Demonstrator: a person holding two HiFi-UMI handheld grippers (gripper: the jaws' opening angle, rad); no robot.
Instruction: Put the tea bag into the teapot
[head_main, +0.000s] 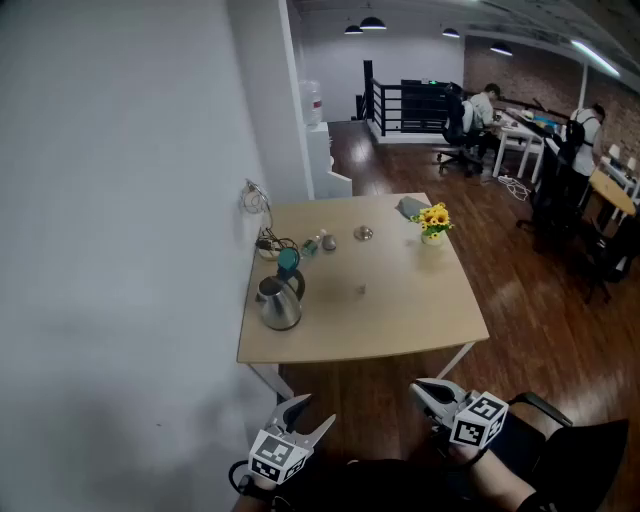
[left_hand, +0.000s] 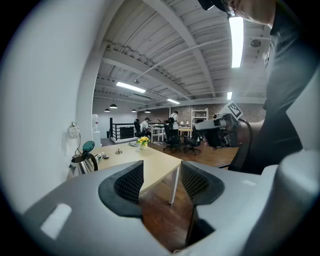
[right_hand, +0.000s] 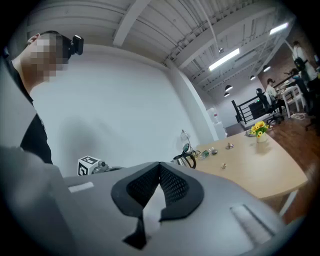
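Note:
A steel teapot (head_main: 279, 305) with its teal lid (head_main: 288, 262) flipped up stands at the left of a beige table (head_main: 420, 310), near the wall. It also shows in the left gripper view (left_hand: 82, 162) and the right gripper view (right_hand: 185, 160). A tiny object (head_main: 360, 290) lies mid-table; it is too small to tell whether it is the tea bag. Both grippers are held low in front of the table's near edge, well short of it. My left gripper (head_main: 314, 410) (left_hand: 162, 180) is open and holds nothing. On my right gripper (head_main: 428, 390) (right_hand: 159, 167) the jaw tips touch with nothing between them.
A pot of yellow flowers (head_main: 433, 222) stands at the table's far right. A small bottle (head_main: 310, 246), a round metal piece (head_main: 363, 233) and cables (head_main: 268, 242) sit at the far left. A white wall (head_main: 120, 250) runs along the left. People work at desks (head_main: 520, 125) farther back.

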